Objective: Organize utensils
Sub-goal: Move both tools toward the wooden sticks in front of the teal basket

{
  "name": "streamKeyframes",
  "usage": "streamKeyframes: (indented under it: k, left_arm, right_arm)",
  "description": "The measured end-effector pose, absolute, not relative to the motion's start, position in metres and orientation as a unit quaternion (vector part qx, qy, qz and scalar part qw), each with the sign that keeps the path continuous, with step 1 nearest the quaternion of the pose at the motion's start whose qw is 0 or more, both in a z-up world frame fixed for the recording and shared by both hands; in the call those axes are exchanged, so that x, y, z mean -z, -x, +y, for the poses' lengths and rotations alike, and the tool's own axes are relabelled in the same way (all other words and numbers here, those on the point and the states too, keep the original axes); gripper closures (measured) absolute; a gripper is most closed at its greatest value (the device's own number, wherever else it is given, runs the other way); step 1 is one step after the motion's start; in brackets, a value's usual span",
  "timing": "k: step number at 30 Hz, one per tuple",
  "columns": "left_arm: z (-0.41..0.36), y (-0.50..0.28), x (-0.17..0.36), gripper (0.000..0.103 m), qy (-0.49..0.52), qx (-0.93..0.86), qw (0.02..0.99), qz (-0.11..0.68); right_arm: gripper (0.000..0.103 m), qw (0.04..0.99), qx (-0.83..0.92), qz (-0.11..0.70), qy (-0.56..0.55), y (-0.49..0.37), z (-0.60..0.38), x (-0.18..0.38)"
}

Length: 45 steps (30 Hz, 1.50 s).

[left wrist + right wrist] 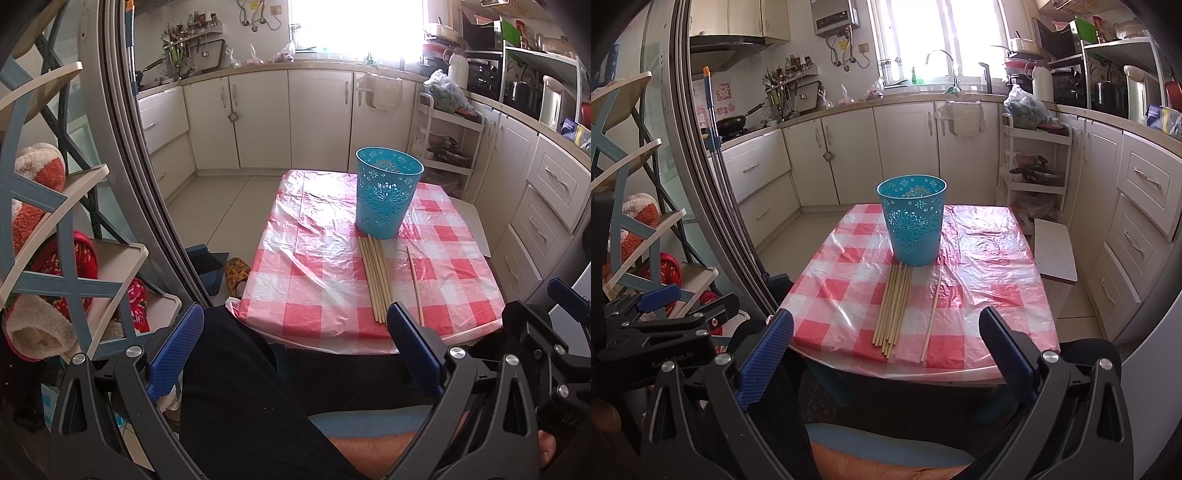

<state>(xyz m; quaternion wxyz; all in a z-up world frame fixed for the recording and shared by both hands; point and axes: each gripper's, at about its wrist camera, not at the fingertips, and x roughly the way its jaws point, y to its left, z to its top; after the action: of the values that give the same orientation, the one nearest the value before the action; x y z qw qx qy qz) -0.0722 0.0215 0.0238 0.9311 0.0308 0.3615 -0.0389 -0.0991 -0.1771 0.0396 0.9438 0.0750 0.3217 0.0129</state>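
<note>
Kitchen, small table (979, 258) w/ red-and-white check plastic cover: both grippers hang off its near edge, above the person's lap, nothing in either. Left gripper (295, 350) has its blue fingers wide apart; right gripper (886, 354) likewise wide apart. Task's things wait on the table: a bundle of chopsticks (892, 310), pale wood, lies roughly side by side, running from the near edge up to the foot of the bin (911, 221), far tips touching or nearly touching its base. One stray stick (931, 317) lies just beside the bundle, toward the right edge, apart from the rest. The bin, teal plastic w/ cut-out flower pattern, stands upright near the table's centre, mouth open; its inside is only partly seen. Judgement: sorting hasn't begun, and the step in hand is a first reach. Best bet is to come down across a stick's length, close on it near the middle so it won't swing, lift clear of the slippery cover, then tip it upright over the bin's mouth. The stray stick looks the easiest first pick; the packed bundle risks dragging neighbours along.
</note>
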Motion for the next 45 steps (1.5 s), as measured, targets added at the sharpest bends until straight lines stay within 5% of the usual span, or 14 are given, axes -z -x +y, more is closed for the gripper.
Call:
streamKeyframes:
  k: [45]
  left_arm:
    - [0.013, 0.050, -0.004, 0.008, -0.047, 0.039, 0.912, 0.405]
  right_arm:
    - [0.007, 0.937, -0.008, 0.338, -0.082, 0.086, -0.183, -0.023]
